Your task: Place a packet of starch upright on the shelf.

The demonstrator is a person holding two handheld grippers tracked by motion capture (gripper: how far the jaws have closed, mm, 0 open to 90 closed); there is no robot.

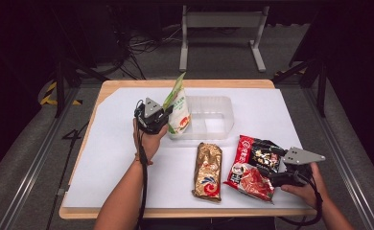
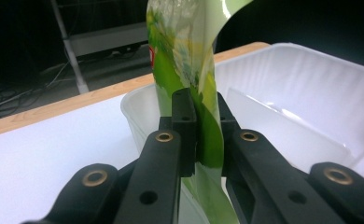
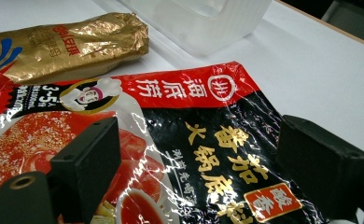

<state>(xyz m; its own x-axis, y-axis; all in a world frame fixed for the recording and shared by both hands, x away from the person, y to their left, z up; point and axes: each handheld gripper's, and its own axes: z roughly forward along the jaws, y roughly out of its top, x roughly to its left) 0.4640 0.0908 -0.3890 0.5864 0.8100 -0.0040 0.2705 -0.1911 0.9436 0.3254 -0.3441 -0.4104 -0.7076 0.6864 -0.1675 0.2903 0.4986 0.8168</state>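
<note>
High view: a wooden table (image 1: 127, 85) covered by a white sheet (image 1: 108, 158) carries a translucent plastic bin (image 1: 223, 112) near its far middle. The left gripper (image 1: 163, 115), held in the person's left hand (image 1: 149, 141), stands at the bin's left end with its jaws clamped on a green-and-white snack pouch (image 1: 178, 112); the pouch stands upright, its lower part at the bin's left wall and its top flap tilted up and away. In front of the bin lie two flat packets, well apart from the pouch: a gold foil packet (image 1: 208, 171) lying lengthwise and, to its right, a red-and-black hot-pot soup base packet (image 1: 252, 165).

Left gripper view: the two black jaws press together on the pouch's (image 2: 208, 135) green edge, the film pinched and folded between the pads (image 2: 185, 116); the bin (image 2: 311, 93) sits just behind.

Right gripper view: the right gripper (image 3: 194, 163) has its jaws spread wide apart, one on either side of the soup base packet (image 3: 194, 135) below them, neither pad pressing on it. The gold packet (image 3: 68, 42) and the bin's corner (image 3: 203, 23) lie beyond.
</note>
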